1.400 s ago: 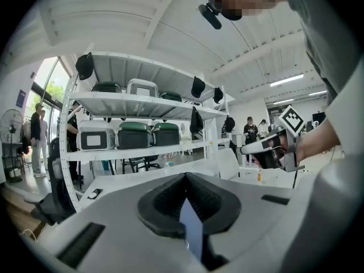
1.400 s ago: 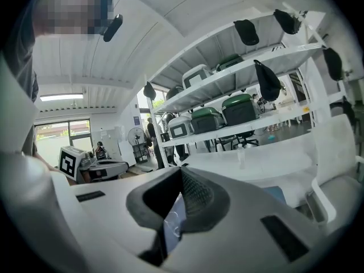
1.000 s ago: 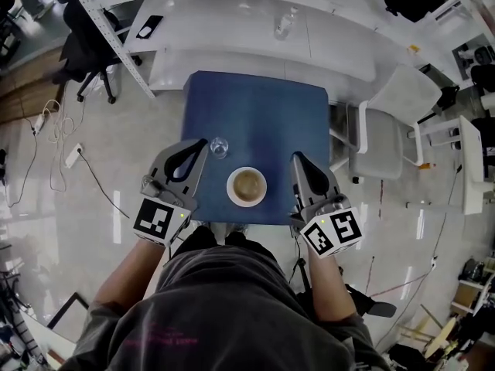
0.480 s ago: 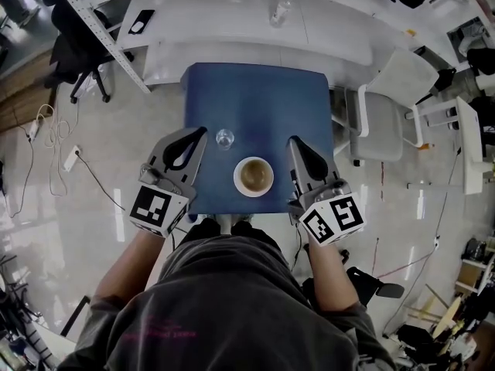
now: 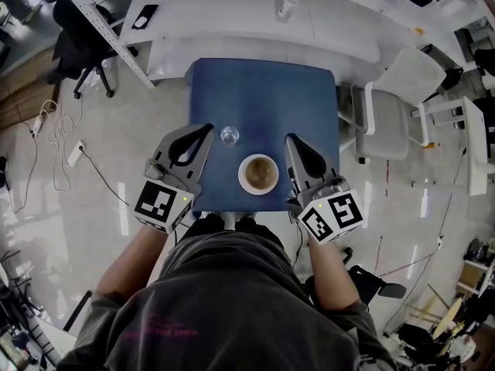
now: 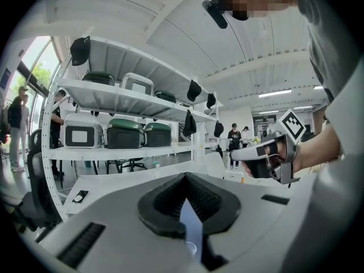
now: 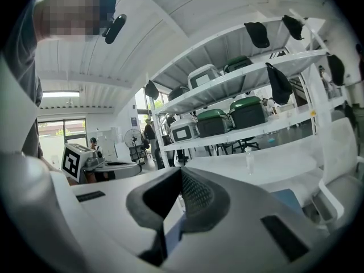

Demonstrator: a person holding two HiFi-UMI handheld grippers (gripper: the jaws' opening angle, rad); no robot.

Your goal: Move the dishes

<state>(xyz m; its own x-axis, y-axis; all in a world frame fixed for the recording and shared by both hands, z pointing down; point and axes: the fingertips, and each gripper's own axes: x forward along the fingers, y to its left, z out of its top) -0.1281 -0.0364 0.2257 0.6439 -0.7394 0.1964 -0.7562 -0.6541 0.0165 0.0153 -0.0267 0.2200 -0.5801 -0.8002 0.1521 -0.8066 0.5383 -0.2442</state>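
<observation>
The right gripper (image 5: pixel 291 139) has been sliding in toward the bowl (image 5: pixel 258 174) and is now sitting just beside its right rim, not touching it. The left gripper (image 5: pixel 207 128) is keeping its place by the glass (image 5: pixel 229 136).

Nearest the camera, the person's dark shirt (image 5: pixel 224 308) is filling the bottom of the head view and covering the near edge of the blue surface (image 5: pixel 263 91). Both forearms are reaching forward, and each gripper's marker cube is showing just past the shirt. Each gripper is holding its jaws together with nothing between them, and its own view is showing the same.

The white bowl, brown inside, is resting near the front of the surface between the two grippers. Whether the brown is liquid or glaze is hard to tell. The small clear glass is standing just beyond the bowl to the left, near the left gripper's tip. The left gripper's body is overhanging the surface's left edge.

Further off, a white chair (image 5: pixel 387 118) is standing to the right. A long white counter (image 5: pixel 232 52) is running behind, carrying a bottle (image 5: pixel 285 6) and a phone (image 5: pixel 141 22). Cables (image 5: pixel 54 130) are trailing across the floor at the left. In the left gripper view, shelves (image 6: pixel 114 92) are holding cases.
</observation>
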